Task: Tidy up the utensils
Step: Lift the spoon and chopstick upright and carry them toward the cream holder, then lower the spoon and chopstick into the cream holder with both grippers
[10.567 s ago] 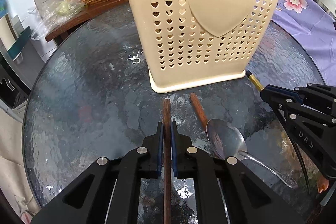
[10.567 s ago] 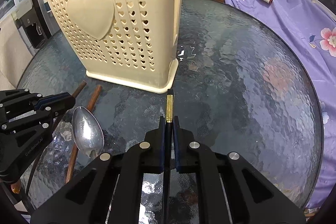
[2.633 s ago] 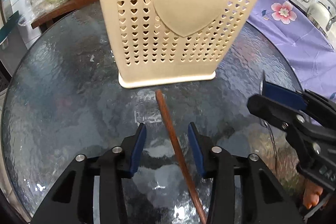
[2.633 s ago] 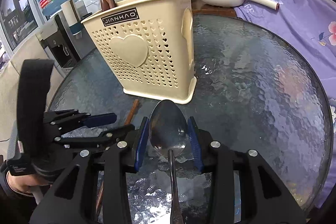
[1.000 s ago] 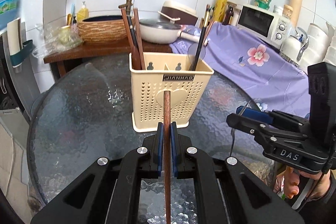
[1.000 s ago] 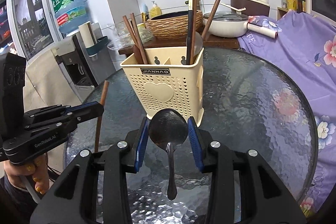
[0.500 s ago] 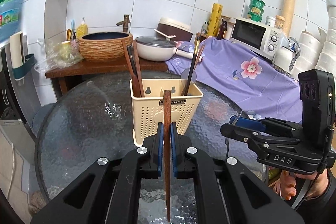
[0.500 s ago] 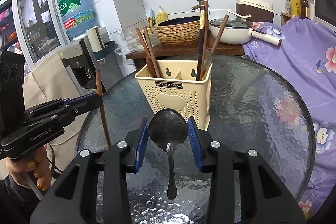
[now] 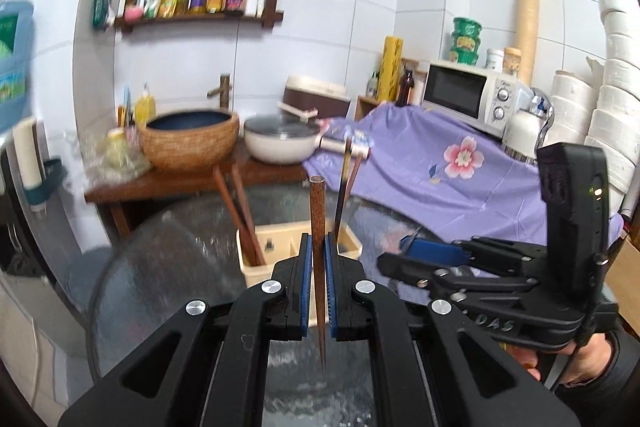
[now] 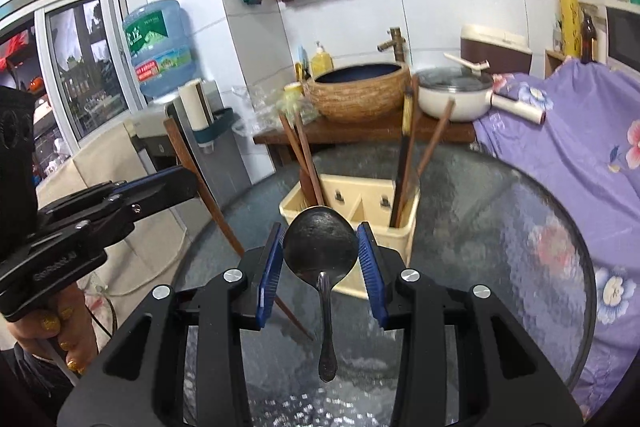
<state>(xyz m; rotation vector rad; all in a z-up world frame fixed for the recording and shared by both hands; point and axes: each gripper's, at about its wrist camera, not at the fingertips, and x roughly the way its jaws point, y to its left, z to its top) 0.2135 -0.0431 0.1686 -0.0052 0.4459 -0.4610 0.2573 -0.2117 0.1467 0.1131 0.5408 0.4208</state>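
My left gripper [image 9: 318, 247] is shut on a brown wooden chopstick [image 9: 317, 211], held upright high above the glass table. The cream utensil holder [image 9: 280, 255] stands below and ahead of it, with several chopsticks leaning in its compartments. My right gripper [image 10: 320, 255] is shut on a metal spoon [image 10: 320, 247], pinched at the bowl with the handle hanging down. The holder [image 10: 352, 203] lies just beyond the spoon. The left gripper [image 10: 132, 203] with its chopstick [image 10: 200, 179] shows at the left of the right wrist view; the right gripper [image 9: 460, 267] shows at the right of the left wrist view.
The round glass table [image 10: 500, 227] carries the holder. Behind it a wooden side table holds a woven basin [image 9: 190, 139] and a white pan [image 9: 280, 139]. A purple flowered cloth [image 9: 440, 171] covers the counter at right, with a microwave [image 9: 464, 91].
Both grippers have risen higher above the table with chopstick and spoon still held; the holder now appears lower and I look down into its open top.
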